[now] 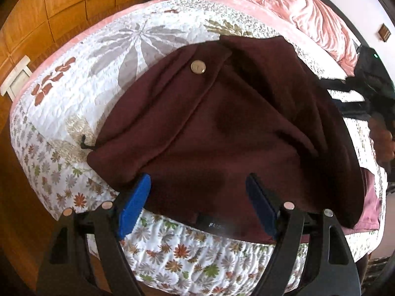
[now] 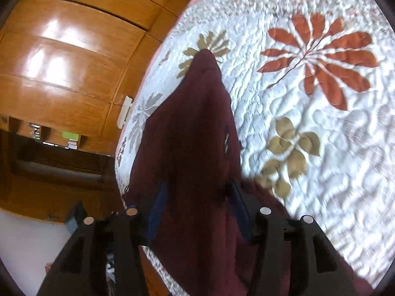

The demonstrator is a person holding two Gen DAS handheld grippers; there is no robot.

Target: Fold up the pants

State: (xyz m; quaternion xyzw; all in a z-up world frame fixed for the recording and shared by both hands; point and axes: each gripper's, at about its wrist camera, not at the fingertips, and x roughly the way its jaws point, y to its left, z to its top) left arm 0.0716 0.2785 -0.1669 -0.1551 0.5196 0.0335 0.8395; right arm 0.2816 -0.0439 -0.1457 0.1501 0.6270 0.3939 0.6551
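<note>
Bed (image 1: 172, 254) under white quilt (image 1: 81, 79) with leaf and flower print. Maroon pants (image 1: 222, 128) lie on quilt, ahead of and between left claw (image 1: 198, 187) fingers, reaching near bed edge. Pink blanket (image 1: 291, 2) bunched on bed, far beyond pants, up-right of claw.

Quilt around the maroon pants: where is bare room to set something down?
Free: quilt beside the pants, around the rust flower, and toward the grey leaf. Crowded: the bed's near edge, with both grippers, and the pink bedding.
</note>
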